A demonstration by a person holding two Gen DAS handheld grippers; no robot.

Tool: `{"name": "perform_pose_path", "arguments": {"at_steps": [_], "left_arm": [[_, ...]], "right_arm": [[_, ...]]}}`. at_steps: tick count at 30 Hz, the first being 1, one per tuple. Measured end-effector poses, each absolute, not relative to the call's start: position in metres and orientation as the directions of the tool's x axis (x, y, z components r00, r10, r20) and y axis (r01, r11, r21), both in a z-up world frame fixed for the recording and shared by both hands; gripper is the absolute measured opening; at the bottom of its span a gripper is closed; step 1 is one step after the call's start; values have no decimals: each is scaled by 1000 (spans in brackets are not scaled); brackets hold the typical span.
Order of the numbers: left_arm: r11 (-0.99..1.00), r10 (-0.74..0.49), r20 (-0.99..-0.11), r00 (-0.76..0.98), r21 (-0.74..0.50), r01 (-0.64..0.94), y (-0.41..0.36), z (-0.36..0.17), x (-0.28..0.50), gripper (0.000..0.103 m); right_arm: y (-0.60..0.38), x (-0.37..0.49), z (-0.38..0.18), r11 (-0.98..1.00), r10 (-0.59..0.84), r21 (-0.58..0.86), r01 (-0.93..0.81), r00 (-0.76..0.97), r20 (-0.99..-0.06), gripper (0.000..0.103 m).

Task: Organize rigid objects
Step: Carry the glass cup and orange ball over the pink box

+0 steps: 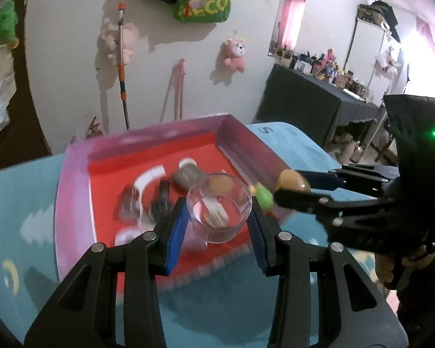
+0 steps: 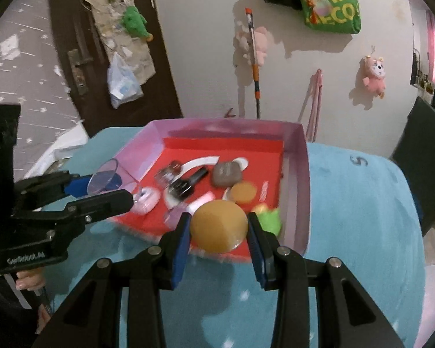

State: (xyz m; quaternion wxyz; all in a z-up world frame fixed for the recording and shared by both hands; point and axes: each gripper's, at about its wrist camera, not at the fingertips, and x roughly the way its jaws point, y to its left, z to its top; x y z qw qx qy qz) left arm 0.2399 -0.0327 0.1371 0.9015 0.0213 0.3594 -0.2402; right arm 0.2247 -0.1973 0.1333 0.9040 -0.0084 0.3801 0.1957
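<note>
Clear glass cup (image 1: 219,207) (empty) and rounded tan piece (image 2: 219,225), both smooth.

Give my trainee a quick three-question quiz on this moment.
1. True or false: the left gripper holds a clear cup.
2. What sits between the right gripper's jaws? A) green toy B) tan round object C) grey stone
3. What colour is the tray floor?

Key: 1 true. 2 B, the tan round object. 3 red.
</note>
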Motion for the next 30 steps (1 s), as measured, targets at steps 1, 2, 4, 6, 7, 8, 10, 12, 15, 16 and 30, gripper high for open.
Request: {"name": "perform_pose_path", "arguments": {"at_steps": [1, 2, 4, 6, 7, 8, 10, 12, 15, 16, 30], "left_arm": [[880, -419, -666, 618, -131, 456, -35, 137, 251, 38], [878, -419, -672, 611, -128, 461, -39, 136, 268, 38], [884, -403, -686, 606, -118, 453, -43, 132, 294, 38], [890, -389, -709, 589, -125, 438, -45, 125, 320, 38], [894, -382, -725, 573, -131, 429, -47, 119, 336, 38], [898, -372, -738, 564, -131, 421, -48, 114, 347, 38], [908, -347, -758, 552, -126, 398, -49, 105, 364, 38], [915, -332, -780, 530, -129, 383, -50, 94, 382, 38], [922, -312, -802, 509, -127, 366, -49, 82, 398, 38], [922, -311, -807, 502, -129, 364, -49, 80, 402, 38], [941, -250, -860, 445, -109, 320, -46, 54, 430, 38]], "right_arm": [[-194, 237, 133, 925, 336, 123, -359, 626, -704, 40], [-192, 250, 132, 929, 320, 109, -354, 619, -717, 40], [-188, 277, 127, 937, 287, 85, -340, 604, -744, 40], [-184, 303, 121, 941, 265, 76, -330, 577, -773, 40], [-182, 318, 116, 943, 253, 74, -323, 558, -790, 40], [-181, 328, 113, 947, 242, 70, -315, 549, -800, 40], [-179, 348, 106, 951, 227, 72, -299, 524, -821, 40], [-178, 363, 99, 955, 216, 74, -286, 506, -835, 40], [-177, 382, 88, 960, 192, 65, -273, 470, -862, 40], [-177, 386, 84, 961, 183, 60, -270, 461, -868, 40], [-158, 413, 66, 961, 77, -37, -272, 396, -915, 40]]}}
